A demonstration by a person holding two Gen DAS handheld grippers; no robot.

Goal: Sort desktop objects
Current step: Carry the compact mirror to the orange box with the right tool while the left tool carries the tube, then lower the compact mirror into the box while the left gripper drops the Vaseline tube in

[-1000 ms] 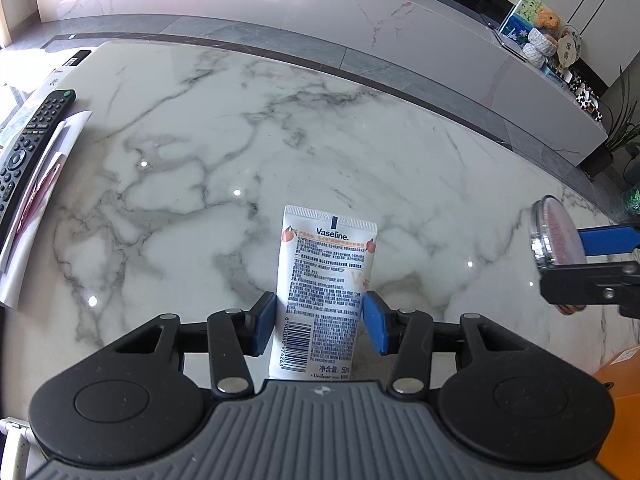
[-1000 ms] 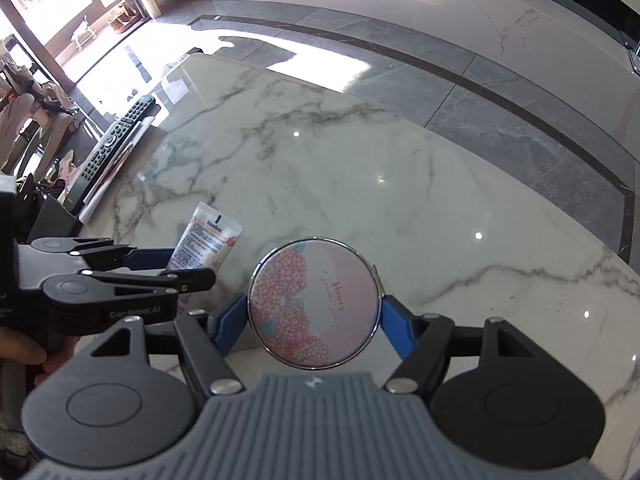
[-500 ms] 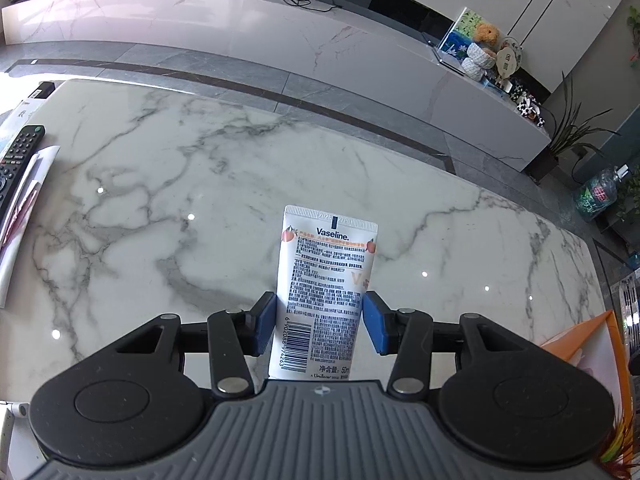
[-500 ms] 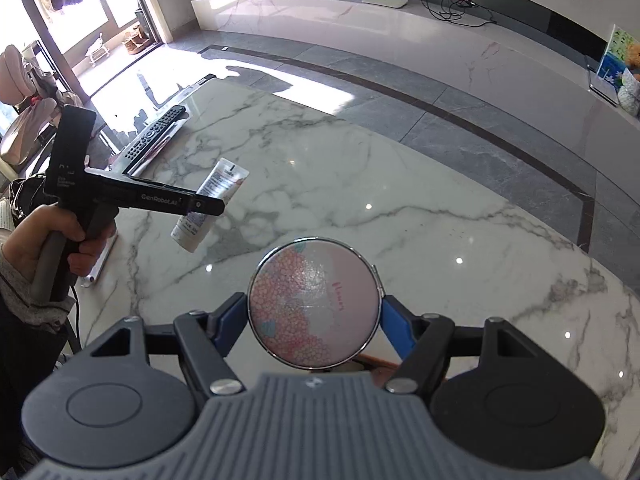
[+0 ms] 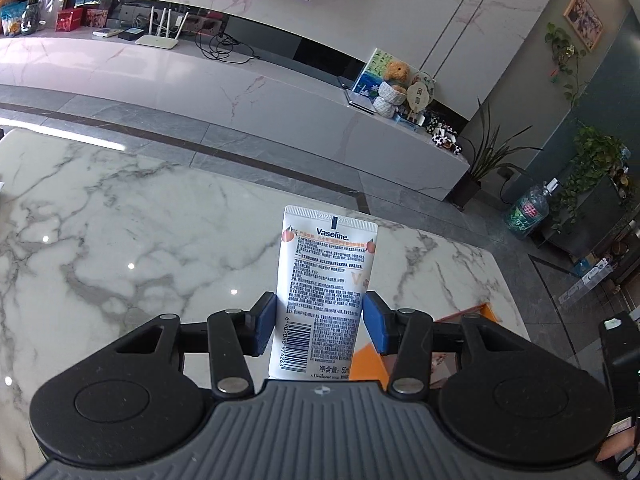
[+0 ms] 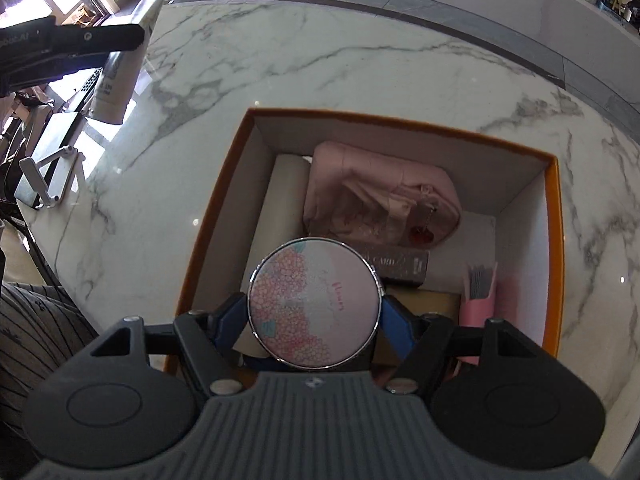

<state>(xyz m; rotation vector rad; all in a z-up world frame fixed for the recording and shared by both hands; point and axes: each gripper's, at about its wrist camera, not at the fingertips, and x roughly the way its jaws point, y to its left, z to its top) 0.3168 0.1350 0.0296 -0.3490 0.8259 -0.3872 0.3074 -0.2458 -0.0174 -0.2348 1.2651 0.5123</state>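
A: Status on the sort?

B: Partway, I'd say. Orange box [image 6: 554,240] on the marble table [image 6: 320,60] already holds a pink pouch [image 6: 380,196], a dark carton [image 6: 400,266] and a pink item at 4 o'clock [image 6: 506,300]. Two things in the air, neither dropped yet.

A: Right side?

B: Right gripper [image 6: 314,316] points steeply down over the box's near half, clamped on the round floral compact [image 6: 314,304] by its rim. Looks ready to release.

A: Left?

B: Left gripper [image 5: 320,320] is tilted moderately down, pads pinching the Vaseline tube [image 5: 326,292] mid-body, crimped end forward. The tube hangs above the table; the box corner shows at 4 o'clock. From the right camera that gripper [image 6: 68,46] sits at 10 o'clock, well apart from the box.

A: Leftovers?

B: A remote [image 6: 90,84] and papers at the far edge, likely still to sort.
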